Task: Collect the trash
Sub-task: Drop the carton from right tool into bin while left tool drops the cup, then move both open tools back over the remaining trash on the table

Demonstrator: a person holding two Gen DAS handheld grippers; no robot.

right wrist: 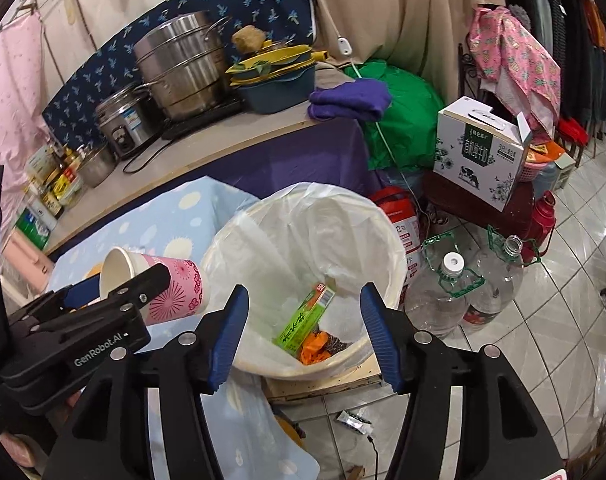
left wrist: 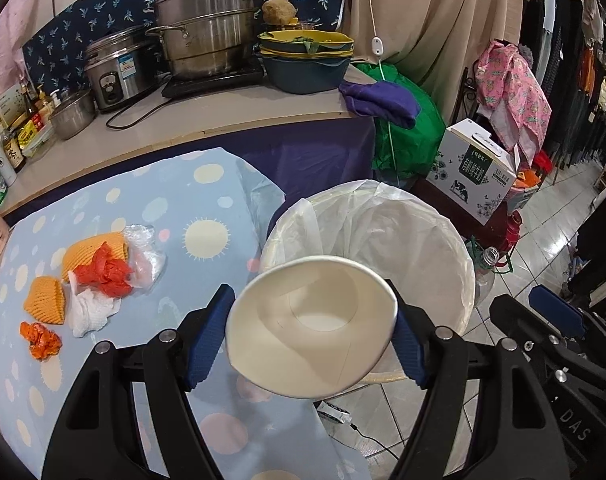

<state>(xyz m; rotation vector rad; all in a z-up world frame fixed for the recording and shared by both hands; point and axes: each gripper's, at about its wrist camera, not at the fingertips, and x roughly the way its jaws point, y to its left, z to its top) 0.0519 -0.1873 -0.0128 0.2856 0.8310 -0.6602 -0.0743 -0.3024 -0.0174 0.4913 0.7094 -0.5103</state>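
The left gripper (left wrist: 313, 334) is clamped on a paper cup (left wrist: 311, 326), its 2 blue pads pressing the cup's sides at 9 and 3 o'clock so that the rim is squeezed into an oval; the open mouth faces the left wrist camera and the white inside shows bare. From the right wrist view the same cup (right wrist: 159, 286) is pink with a dark starburst print, lying tilted on its side with its base toward the trash bin (right wrist: 383, 216), just beside the rim at about 9 o'clock of the bin. The bin is lined with a thin white plastic bag (left wrist: 383, 220) and stands on the tiled floor at the edge of the table, which is covered by a light blue cloth (left wrist: 207, 184) with pale dots. Inside the bin lie a green carton (right wrist: 303, 322), orange scraps and something dark beside it. The right gripper (right wrist: 305, 330) hangs above the bin with its fingers spread wide apart and nothing between them. On the cloth, at 9 o'clock from the cup in the left view, sits the remaining trash: 2 yellow foam nets (left wrist: 45, 300), red crumpled plastic (left wrist: 109, 274), a clear plastic wrap (left wrist: 145, 256), white tissue (left wrist: 89, 312) and a small orange wad (left wrist: 41, 340). 2 large clear water bottles (right wrist: 443, 300) stand at 3 o'clock of the bin.
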